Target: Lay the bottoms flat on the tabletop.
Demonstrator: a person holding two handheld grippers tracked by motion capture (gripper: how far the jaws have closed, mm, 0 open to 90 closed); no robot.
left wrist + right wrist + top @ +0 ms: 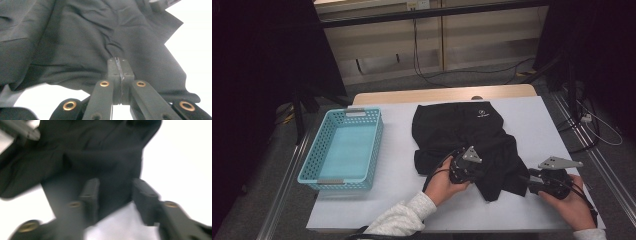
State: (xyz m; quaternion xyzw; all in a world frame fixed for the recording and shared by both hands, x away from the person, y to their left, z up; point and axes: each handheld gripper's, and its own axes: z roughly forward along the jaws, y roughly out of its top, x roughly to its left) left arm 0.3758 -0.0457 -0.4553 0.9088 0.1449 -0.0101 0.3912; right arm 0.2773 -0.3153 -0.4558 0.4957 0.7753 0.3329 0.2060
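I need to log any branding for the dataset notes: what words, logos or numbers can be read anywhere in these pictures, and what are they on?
Black garment: a small white logo with a line of text under it in the high view, too small to read.
Turquoise basket: no label or lettering visible.
Left gripper and right gripper: no markings legible.

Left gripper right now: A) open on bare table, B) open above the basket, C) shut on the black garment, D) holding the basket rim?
C: in the left gripper view the left gripper has its jaws pressed together with a pinch of the black garment caught at their tips; the basket sits apart, off to the left.
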